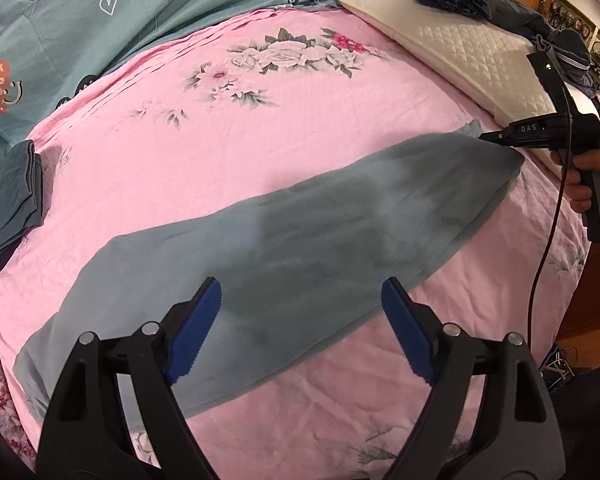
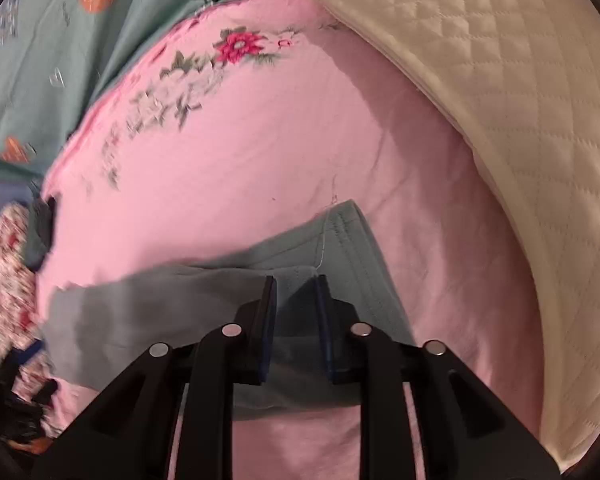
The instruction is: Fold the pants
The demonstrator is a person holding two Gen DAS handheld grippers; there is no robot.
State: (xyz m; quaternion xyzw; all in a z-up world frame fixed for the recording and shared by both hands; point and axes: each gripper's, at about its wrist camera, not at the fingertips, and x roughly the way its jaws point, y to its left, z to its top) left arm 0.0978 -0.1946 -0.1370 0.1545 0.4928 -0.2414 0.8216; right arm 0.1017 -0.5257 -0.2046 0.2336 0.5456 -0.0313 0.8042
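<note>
Here the grey-green pants (image 1: 284, 256) lie stretched flat across the pink floral bedsheet (image 1: 260, 128). The right gripper (image 2: 296, 312) stands over their hemmed end beside the quilted cream pillow (image 2: 520, 140), its jaws narrowly parted with cloth between them; whether the pads press it, I cannot tell. The left gripper (image 1: 300, 320) hovers above the middle of the pants, jaws spread wide, holding nothing.

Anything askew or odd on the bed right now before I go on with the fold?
One thing: at the end of the grey pants under the right gripper, a corner with the stitched hem sticks out past the top layer, so the layers are not lined up. A loose thread trails there too. Nothing else stands out.
</note>
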